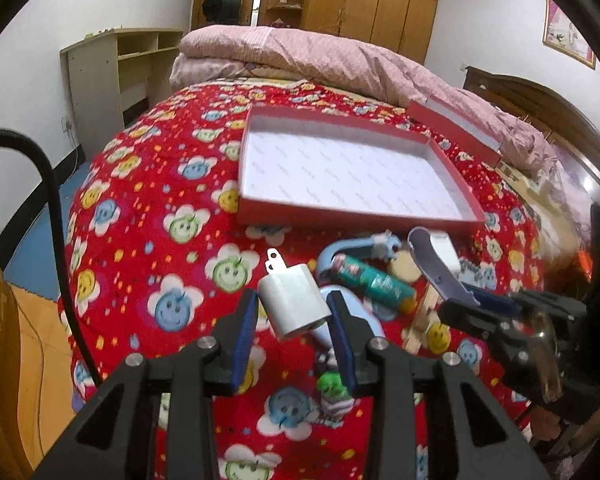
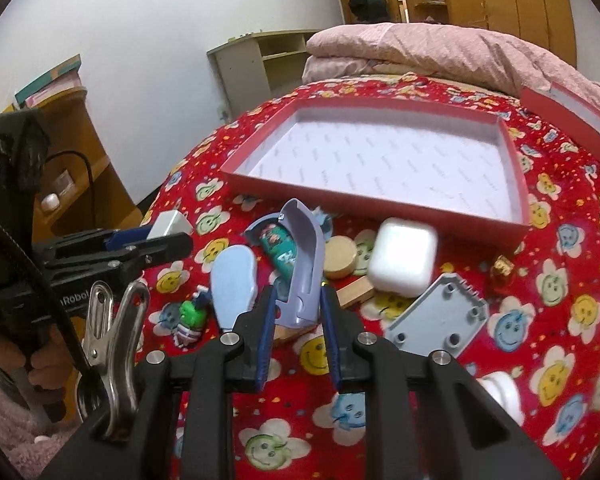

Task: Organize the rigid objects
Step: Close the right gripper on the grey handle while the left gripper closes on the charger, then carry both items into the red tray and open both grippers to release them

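Observation:
My left gripper (image 1: 294, 304) is shut on a white plug charger (image 1: 294, 304), held above the red flowered bedspread; it also shows in the right wrist view (image 2: 168, 224). My right gripper (image 2: 298, 300) is shut on a lilac curved plastic piece (image 2: 304, 264), also seen in the left wrist view (image 1: 432, 264). A shallow red box (image 1: 356, 216) with a white floor lies open beyond both grippers (image 2: 380, 196). Loose items lie between: a teal tube (image 2: 278, 248), a white earbud case (image 2: 402, 262), a round wooden disc (image 2: 340, 258), a light blue oval piece (image 2: 234, 284).
A grey plastic plate (image 2: 440, 316), a small green toy (image 2: 190, 316), a wooden block (image 2: 354, 294) and a gold-red trinket (image 2: 502, 276) lie on the bedspread. The box lid (image 2: 568, 114) leans on the pink quilt (image 1: 320, 56). A wooden cabinet (image 2: 68, 160) stands left.

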`<state>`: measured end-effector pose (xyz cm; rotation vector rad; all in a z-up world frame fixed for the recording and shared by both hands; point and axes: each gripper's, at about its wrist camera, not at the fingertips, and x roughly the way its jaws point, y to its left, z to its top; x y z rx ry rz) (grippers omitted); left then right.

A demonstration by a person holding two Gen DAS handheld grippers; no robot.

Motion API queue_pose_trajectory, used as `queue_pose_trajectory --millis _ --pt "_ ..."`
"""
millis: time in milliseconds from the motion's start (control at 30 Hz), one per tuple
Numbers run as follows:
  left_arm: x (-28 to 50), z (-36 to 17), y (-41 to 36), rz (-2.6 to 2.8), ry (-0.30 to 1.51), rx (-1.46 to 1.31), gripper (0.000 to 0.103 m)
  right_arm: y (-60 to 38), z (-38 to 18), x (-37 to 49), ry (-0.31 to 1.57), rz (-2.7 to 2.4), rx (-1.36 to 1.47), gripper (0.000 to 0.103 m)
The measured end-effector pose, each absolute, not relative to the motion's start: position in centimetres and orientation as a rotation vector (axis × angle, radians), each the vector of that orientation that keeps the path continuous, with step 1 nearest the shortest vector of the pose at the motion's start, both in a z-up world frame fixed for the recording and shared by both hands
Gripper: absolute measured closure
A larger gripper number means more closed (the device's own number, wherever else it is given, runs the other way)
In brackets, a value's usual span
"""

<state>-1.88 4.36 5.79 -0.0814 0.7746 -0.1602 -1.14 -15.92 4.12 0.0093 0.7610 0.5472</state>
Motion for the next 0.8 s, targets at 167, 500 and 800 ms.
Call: queue_pose_trajectory --millis 167,500,800 --pt "-0.3 6.9 3.3 -0.168 0.76 -0.06 0.066 -16.9 4.8 -0.5 0.747 0.526 0.021 0.08" --pt "4.5 9.4 1.1 -0.187 0.728 -0.045 0.066 -19.6 7.3 3.0 0.716 0.463 0.037 0.08" --pt "9.2 9.8 -0.2 -0.187 0.747 -0.028 0.066 -21.2 7.8 7.2 0.717 0.409 0.02 0.08"
